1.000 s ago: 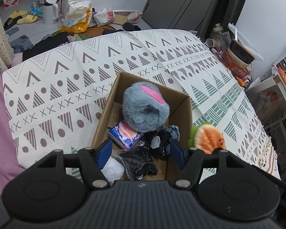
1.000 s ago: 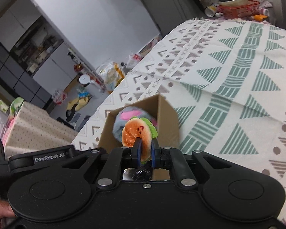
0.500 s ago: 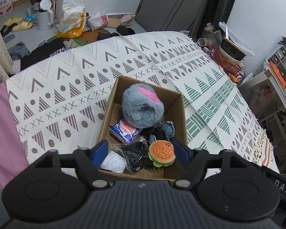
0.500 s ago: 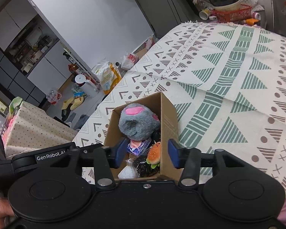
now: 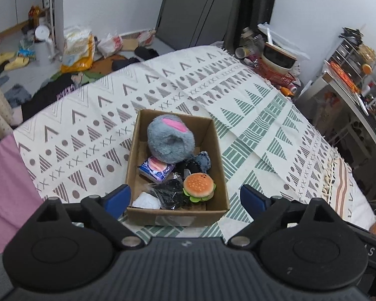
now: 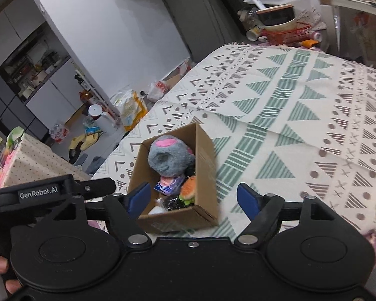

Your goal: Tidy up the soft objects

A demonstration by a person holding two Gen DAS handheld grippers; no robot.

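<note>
The right hand-held gripper (image 6: 191, 199) hangs with its blue-padded jaws spread wide and nothing between them; a second ago those jaws were pinched on the plush hamburger (image 5: 199, 186), which by half a second ago had already dropped free. The left hand-held gripper (image 5: 185, 197) is likewise spread and empty, as it has been throughout, though it has drawn back and up, so that the whole cardboard box (image 5: 218, 155) now shows beyond its fingertips. The box is the landmark here: it sits on the patterned bedspread (image 5: 87, 125), and the hamburger now lies inside it, in the near right corner, resting against the black crinkled bag (image 5: 168, 194) just to its left. Further back in the box, the grey fluffy plush with the pink patch (image 5: 170, 139) fills the far end, with a small blue and pink packet (image 5: 156, 169) below it and a white soft item (image 5: 146, 200) in the near left corner. A dark blue fuzzy piece (image 5: 204, 160) lies between the grey plush and the hamburger. Outside the box, the bedspread shows no loose soft objects in either view. With the hamburger released into the box and both tools free and retreating, this placement looks finished, and the sorting itself appears close to done, unless more items lie out of view.
</note>
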